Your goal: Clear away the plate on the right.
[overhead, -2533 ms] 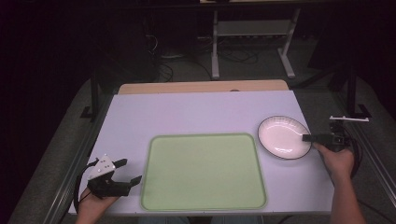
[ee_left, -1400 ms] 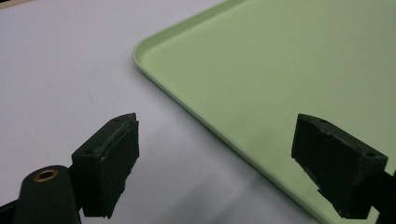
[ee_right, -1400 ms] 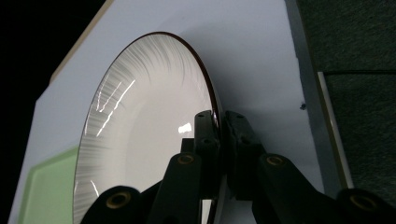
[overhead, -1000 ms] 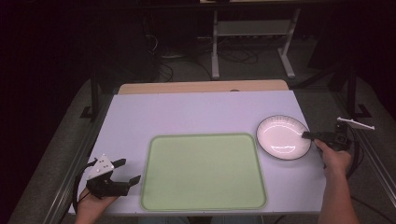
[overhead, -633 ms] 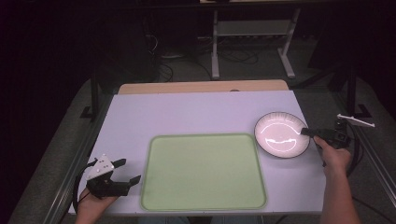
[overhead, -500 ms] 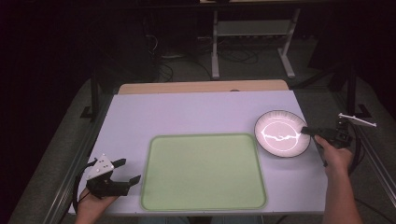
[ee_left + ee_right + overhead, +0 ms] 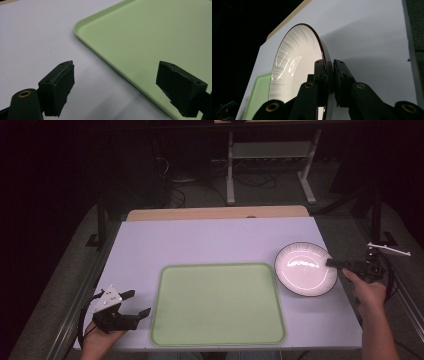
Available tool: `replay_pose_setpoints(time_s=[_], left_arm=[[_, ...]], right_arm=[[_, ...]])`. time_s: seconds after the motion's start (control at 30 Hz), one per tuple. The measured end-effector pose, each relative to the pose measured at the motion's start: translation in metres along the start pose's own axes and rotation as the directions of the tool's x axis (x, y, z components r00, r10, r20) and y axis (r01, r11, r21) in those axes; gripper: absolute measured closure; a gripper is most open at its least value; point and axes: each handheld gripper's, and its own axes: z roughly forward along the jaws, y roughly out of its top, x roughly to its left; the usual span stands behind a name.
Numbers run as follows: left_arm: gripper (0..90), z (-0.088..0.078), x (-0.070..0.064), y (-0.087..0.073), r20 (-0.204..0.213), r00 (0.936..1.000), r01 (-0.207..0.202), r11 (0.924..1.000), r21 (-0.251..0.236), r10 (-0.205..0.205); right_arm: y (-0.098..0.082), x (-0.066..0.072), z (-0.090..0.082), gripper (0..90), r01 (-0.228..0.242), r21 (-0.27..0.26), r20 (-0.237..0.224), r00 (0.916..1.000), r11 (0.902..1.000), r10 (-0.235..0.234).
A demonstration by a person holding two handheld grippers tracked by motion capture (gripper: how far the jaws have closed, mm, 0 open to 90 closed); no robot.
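Left tool (image 7: 134,303): held in the person's left hand (image 7: 102,336) at the near left corner of the tabletop (image 7: 210,240); its jaws stand wide apart with nothing between them, and in the left gripper view they frame bare tabletop and the tray's near left corner.
Tray (image 7: 217,302): pale green, flat on the tabletop, in the near middle, just right of the left tool and apart from it.
Plate (image 7: 302,267): white inside with a dark rim, just right of the tray's far right corner, near the tabletop's right edge.
Right tool (image 7: 334,263): held in the person's right hand (image 7: 369,292) at the right edge; its jaws are clamped on the plate's right rim, one pad inside, one outside.
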Motion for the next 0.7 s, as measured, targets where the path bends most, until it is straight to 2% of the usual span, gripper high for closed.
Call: replay_pose_setpoints(time_s=[0.13, 0.27, 0.33, 0.6, 0.7], left_arm=[[15.0, 0.0, 0.0, 0.0, 0.002, 1.0, 0.0, 1.0, -0.001, 0.0], [15.0, 0.0, 0.0, 0.0, 0.002, 1.0, 0.003, 1.0, 0.003, -0.003], [15.0, 0.0, 0.0, 0.0, 0.001, 1.0, 0.003, 1.0, 0.002, -0.003], [15.0, 0.0, 0.0, 0.0, 0.0, 1.0, 0.004, 1.0, 0.0, -0.004], [15.0, -0.001, 0.0, 0.0, 0.0, 1.0, 0.003, 1.0, 0.001, -0.003]], right_arm=[[-0.004, 0.004, -0.002, 81.0, 0.021, 0.012, -0.03, 0.9993, 0.9997, -0.02], [-0.012, 0.008, -0.002, 81.1, 0.029, 0.031, -0.126, 0.9918, 0.9991, -0.024], [-0.015, 0.012, -0.004, 81.1, 0.039, 0.032, -0.151, 0.9879, 0.9987, -0.033], [-0.018, 0.033, -0.013, 80.9, 0.087, 0.06, -0.156, 0.9848, 0.9945, -0.076], [-0.018, 0.042, -0.016, 80.9, 0.102, 0.058, -0.178, 0.9798, 0.9931, -0.09]])
